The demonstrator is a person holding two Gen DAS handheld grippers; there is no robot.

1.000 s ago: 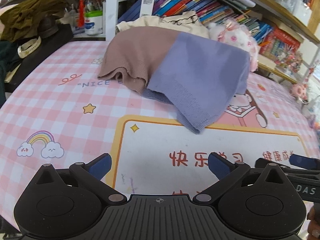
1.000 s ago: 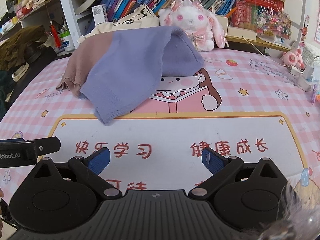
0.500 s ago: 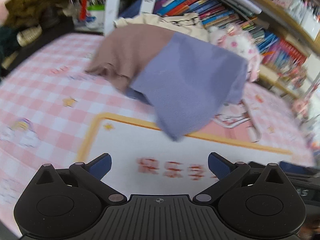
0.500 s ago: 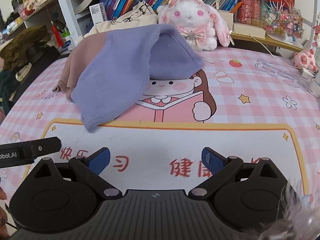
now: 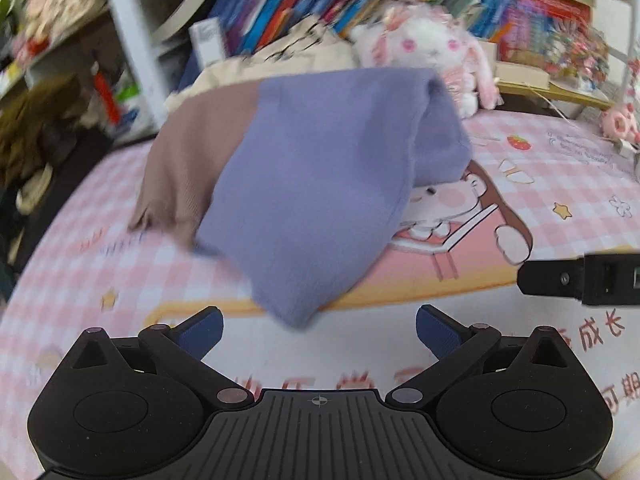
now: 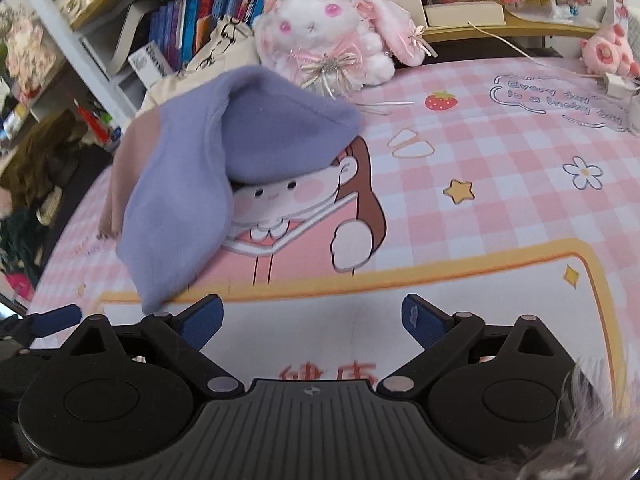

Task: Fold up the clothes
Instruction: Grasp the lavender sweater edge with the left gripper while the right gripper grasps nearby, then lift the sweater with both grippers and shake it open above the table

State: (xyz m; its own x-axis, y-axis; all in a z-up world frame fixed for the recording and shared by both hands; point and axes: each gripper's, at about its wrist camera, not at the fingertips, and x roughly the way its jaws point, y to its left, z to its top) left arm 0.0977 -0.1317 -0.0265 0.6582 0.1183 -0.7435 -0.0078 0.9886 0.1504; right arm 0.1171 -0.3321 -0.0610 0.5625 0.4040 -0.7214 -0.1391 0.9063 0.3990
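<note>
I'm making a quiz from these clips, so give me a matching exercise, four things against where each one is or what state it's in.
Things:
1. sweater
2. plush rabbit
3. left tongs
4. books

Place or state:
A. on the shelf
B. open, holding nothing
C. heaped on the pink checked mat
D. at the table's far edge, behind the heap

Pairs: 1-C, 2-D, 3-B, 4-A

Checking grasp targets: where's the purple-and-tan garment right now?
In both wrist views the purple-and-tan garment lies heaped on the pink checked mat, left of centre, ahead of both open grippers, just in front of the white plush rabbit.
</note>
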